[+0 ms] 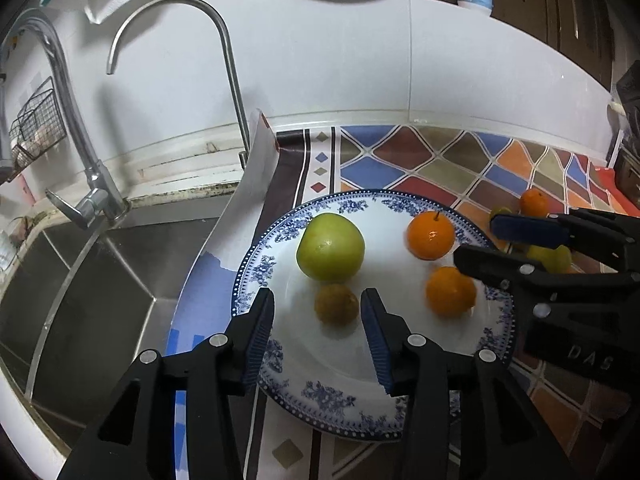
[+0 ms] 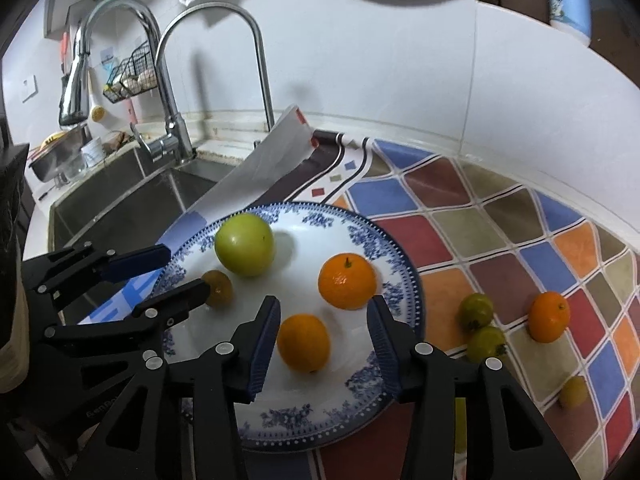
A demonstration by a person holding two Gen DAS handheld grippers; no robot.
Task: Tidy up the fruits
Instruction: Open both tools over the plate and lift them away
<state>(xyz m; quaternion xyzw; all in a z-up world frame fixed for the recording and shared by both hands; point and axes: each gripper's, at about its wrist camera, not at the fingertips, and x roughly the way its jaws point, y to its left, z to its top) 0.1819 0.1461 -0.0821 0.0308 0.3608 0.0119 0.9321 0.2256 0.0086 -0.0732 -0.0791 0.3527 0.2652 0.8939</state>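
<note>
A blue-and-white plate (image 1: 280,360) (image 2: 352,408) holds a green apple (image 1: 330,247) (image 2: 244,244), two oranges (image 1: 431,235) (image 1: 451,290) (image 2: 347,286) (image 2: 303,343) and a small brownish fruit (image 1: 336,304) (image 2: 219,288). My left gripper (image 1: 318,300) (image 2: 184,270) is open just above the brownish fruit, which lies between its fingers. My right gripper (image 2: 324,308) (image 1: 476,240) is open over the nearer orange. On the mat to the right lie two small green fruits (image 2: 475,310) (image 2: 486,344), an orange (image 2: 549,316) (image 1: 534,202) and a small yellow fruit (image 2: 573,391).
A steel sink (image 1: 80,288) (image 2: 120,208) with two taps (image 1: 176,4) (image 2: 120,12) lies left of the plate. A colourful tiled mat (image 1: 440,160) (image 2: 500,232) covers the counter. A white paper sheet (image 1: 260,152) (image 2: 272,160) curls up at the mat's left edge.
</note>
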